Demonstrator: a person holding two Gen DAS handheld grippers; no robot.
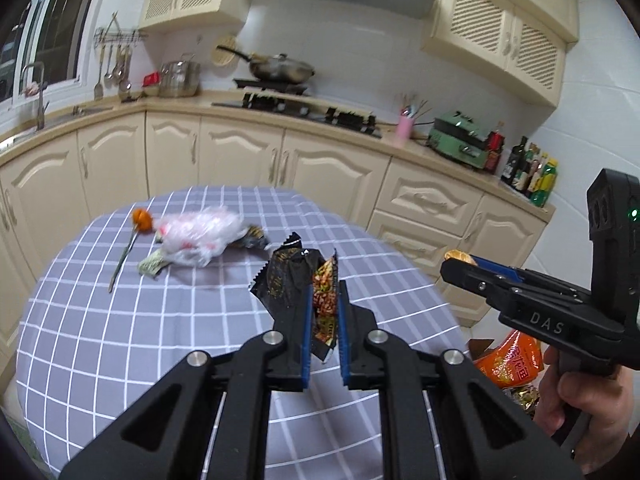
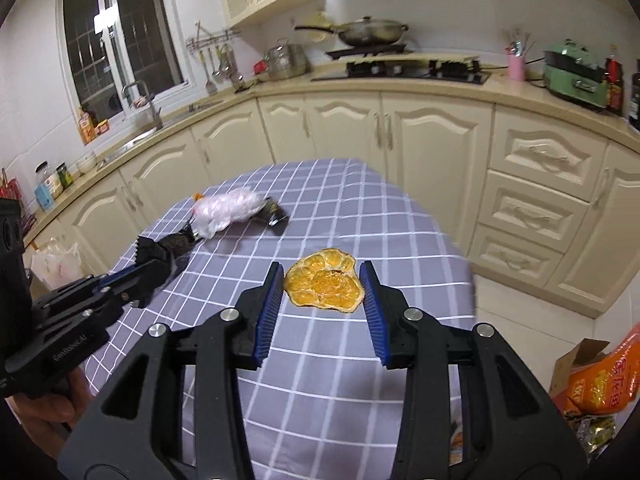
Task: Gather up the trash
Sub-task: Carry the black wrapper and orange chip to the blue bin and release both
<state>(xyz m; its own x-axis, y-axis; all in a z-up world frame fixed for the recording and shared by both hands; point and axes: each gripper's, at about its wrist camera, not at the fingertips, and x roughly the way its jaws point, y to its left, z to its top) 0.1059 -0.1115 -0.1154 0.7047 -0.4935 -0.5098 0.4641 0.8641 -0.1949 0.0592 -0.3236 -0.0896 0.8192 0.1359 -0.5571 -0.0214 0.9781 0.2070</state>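
Observation:
My left gripper (image 1: 325, 292) is shut on a crumpled black and red snack wrapper (image 1: 298, 280), held above the checked table (image 1: 160, 320). My right gripper (image 2: 323, 280) is shut on a flat piece of orange peel (image 2: 324, 282), also above the table (image 2: 340, 220); it shows at the right of the left wrist view (image 1: 460, 262). On the far side of the table lie a crumpled clear plastic bag (image 1: 200, 236), a small orange fruit piece (image 1: 143, 219) with a thin stem, and a dark wrapper (image 2: 274, 212). The left gripper appears at the left in the right wrist view (image 2: 152, 264).
A box (image 2: 576, 364) with an orange snack bag (image 2: 604, 384) and other wrappers stands on the floor right of the table. Cream cabinets, a sink, a stove with a wok and a green appliance run along the counter behind. A white bag (image 2: 56, 264) sits on the floor at left.

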